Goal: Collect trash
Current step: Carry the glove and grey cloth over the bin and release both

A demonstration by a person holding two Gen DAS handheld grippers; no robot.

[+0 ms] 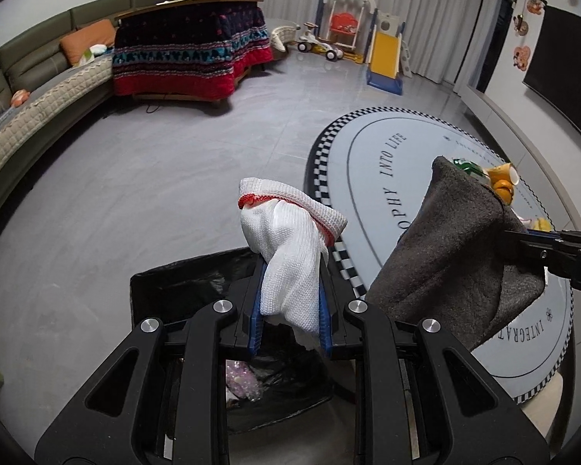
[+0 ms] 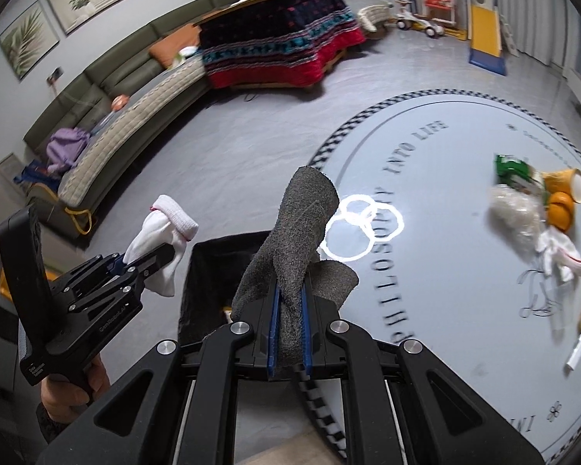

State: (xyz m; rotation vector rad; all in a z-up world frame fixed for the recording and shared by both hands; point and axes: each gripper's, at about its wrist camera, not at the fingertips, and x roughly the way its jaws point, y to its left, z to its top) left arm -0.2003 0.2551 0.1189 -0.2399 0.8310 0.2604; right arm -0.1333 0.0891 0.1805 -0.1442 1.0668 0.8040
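My left gripper [image 1: 290, 294] is shut on a white knit glove with a red cuff [image 1: 290, 255], held above a black-lined trash bin [image 1: 182, 283]. It also shows in the right wrist view [image 2: 151, 259], where the glove [image 2: 162, 228] hangs left of the bin [image 2: 209, 290]. My right gripper [image 2: 289, 321] is shut on a grey felt cloth [image 2: 294, 232], held above the table edge next to the bin; the cloth [image 1: 453, 248] also shows in the left wrist view. More trash lies on the round table [image 2: 464, 310]: a green wrapper [image 2: 511, 168], orange peel [image 2: 561, 205], a clear bag [image 2: 517, 213], another white glove [image 2: 561, 255].
A green sofa [image 1: 38, 77] curves along the left wall. A low table under a red patterned blanket [image 1: 189, 54] stands behind. A toy slide and swing [image 1: 368, 38] stand at the back. Pink wrapping [image 1: 240, 381] lies inside the bin.
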